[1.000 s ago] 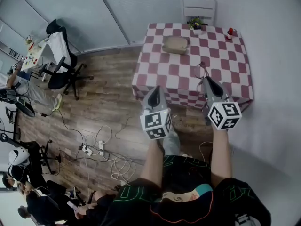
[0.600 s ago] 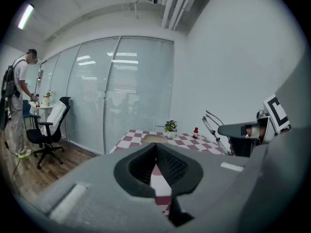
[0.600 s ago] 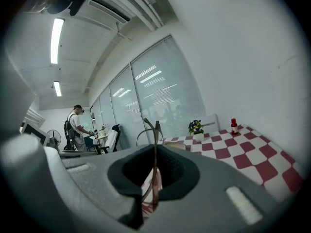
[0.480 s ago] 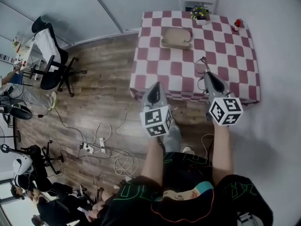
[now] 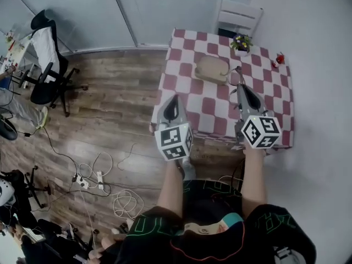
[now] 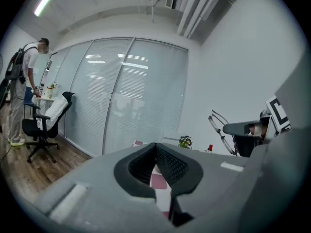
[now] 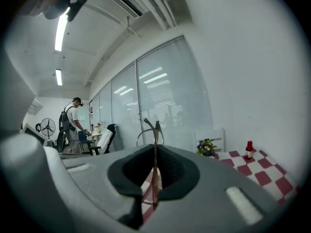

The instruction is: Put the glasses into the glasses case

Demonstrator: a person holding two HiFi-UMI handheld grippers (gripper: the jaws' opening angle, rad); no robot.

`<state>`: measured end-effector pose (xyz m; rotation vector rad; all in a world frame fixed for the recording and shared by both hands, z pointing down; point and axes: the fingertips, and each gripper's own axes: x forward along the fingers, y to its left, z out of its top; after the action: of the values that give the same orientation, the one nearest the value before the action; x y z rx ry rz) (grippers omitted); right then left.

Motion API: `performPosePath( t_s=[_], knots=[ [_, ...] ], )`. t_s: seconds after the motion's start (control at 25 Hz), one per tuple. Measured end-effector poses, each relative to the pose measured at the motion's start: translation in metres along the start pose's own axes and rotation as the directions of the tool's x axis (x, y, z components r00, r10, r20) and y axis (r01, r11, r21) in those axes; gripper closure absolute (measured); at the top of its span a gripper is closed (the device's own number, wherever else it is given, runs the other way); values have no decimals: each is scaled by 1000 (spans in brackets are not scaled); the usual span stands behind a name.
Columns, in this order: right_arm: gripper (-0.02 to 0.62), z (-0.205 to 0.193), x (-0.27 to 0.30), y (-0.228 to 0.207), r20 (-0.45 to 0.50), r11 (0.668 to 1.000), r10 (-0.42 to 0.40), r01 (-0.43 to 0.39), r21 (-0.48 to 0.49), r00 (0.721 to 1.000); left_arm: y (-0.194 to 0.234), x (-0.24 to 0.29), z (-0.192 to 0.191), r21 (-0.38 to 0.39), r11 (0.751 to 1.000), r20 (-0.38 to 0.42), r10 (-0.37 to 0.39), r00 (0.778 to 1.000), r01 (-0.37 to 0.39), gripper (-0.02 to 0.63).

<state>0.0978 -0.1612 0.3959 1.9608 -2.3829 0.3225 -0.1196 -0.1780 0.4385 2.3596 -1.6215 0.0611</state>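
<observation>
Closing on the checkered table [image 5: 192, 95], both grippers stand farther over it than a second ago: the right gripper [image 5: 240, 88] is now above the cloth and the left gripper [image 5: 171, 100] is at its near corner. The right jaws are clamped on the glasses [image 7: 155, 147], a thin wire frame seen edge-on, its rim arching above the tips. The left jaws are pressed together, empty. The tan glasses case [image 5: 212, 69] lies just ahead-left of the right tips.

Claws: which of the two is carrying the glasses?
The right claw, shut on the glasses, which stick out past its tips. The left claw is shut on nothing.
</observation>
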Motion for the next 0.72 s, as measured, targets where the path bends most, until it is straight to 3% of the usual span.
performPosePath(
  t_s=[0.16, 0.4, 0.72],
  knots=[
    [577, 19, 40, 19, 1, 999, 14, -14, -38, 1000, 35, 12, 15, -59, 998, 24, 32, 999, -30, 596],
    [577, 23, 71, 49, -34, 993, 49, -52, -105, 998, 55, 25, 18, -108, 994, 27, 7, 1000, -4, 597],
    [577, 18, 66, 18, -62, 993, -32, 24, -113, 998, 35, 55, 2, -146, 987, -27, -67, 997, 62, 597]
  ],
)
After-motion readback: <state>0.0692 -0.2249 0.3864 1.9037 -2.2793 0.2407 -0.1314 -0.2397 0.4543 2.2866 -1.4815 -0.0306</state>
